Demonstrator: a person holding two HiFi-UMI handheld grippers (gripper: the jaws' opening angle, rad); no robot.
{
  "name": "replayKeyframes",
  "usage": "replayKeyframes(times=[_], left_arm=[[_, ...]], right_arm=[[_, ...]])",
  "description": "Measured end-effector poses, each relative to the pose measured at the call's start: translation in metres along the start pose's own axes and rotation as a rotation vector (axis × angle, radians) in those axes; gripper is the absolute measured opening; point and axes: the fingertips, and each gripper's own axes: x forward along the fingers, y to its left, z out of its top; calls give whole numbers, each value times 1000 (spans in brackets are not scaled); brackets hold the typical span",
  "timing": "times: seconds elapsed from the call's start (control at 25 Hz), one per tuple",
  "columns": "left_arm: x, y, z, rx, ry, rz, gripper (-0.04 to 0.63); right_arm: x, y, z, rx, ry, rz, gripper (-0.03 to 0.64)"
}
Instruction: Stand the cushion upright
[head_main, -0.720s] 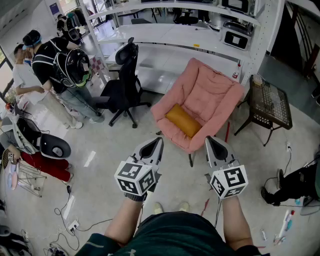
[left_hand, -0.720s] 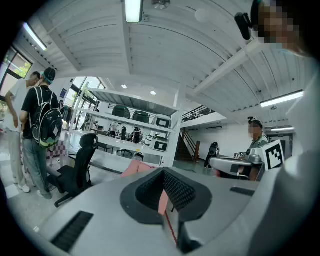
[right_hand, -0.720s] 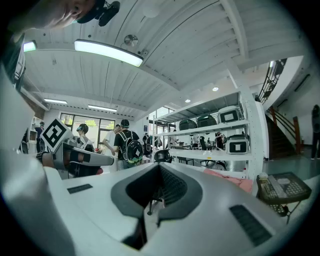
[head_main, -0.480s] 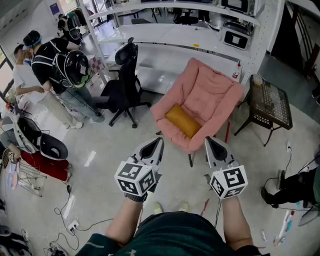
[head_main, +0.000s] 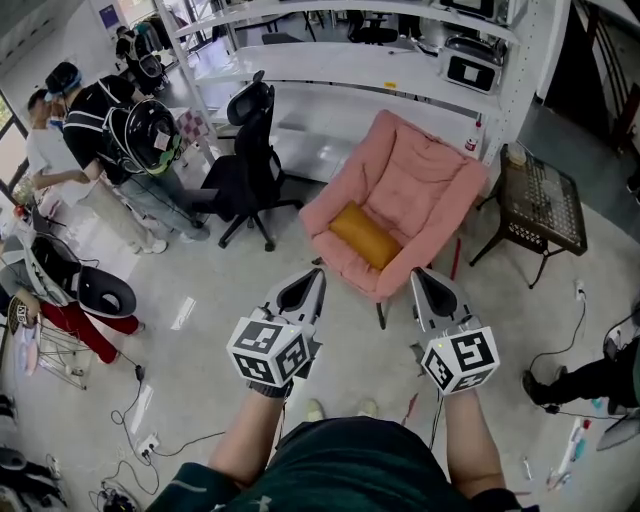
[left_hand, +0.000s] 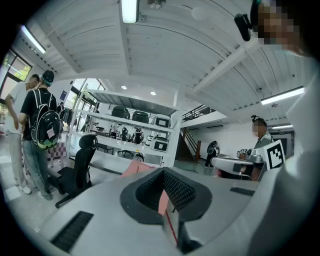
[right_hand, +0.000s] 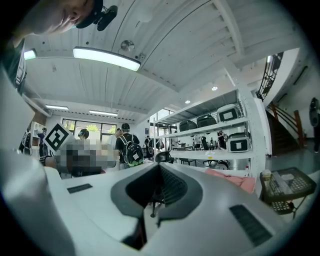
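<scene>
Holding the grey left gripper and the grey right gripper out in front of you, you are pointing both roughly level toward the pink padded armchair. You are keeping the left one's jaws pressed together with nothing pinched in them.

Agreed, and you are carrying the right one the same way: its jaws are meeting at the tip, and nothing is sitting between them. Each tool's cube with square markers is facing up at your head camera.

You are looking down at the mustard-yellow oblong cushion, which is lying flat on its long side on the armchair's seat, sitting on the left part of that seat as you are seeing it. It is resting well apart from both grippers, out ahead of the gap between them.

Yes, neither tool is touching it or the armchair. You are standing on the pale concrete floor in front of the armchair.

Beside the armchair, on your left, a black wheeled office chair is standing, and on your right a dark wire-topped side table is standing near the armrest.

Behind all of that, long white shelving is running across the room, and people, one wearing a black backpack, are standing off at your far left.
</scene>
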Motion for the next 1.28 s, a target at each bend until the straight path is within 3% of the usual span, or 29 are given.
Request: replayKeyframes(times=[0.64,1.0,1.28], left_arm=[[39,-23,-9,12,12,29,6],[92,12,-20,-2,39,19,6],[155,71,-17,10,55,28,6]], right_arm=[[-17,-57,-11,50,-22,-10,2],[30,-83,-32,50,27,-24,2],[115,-107,-45,47,58,-10,2]])
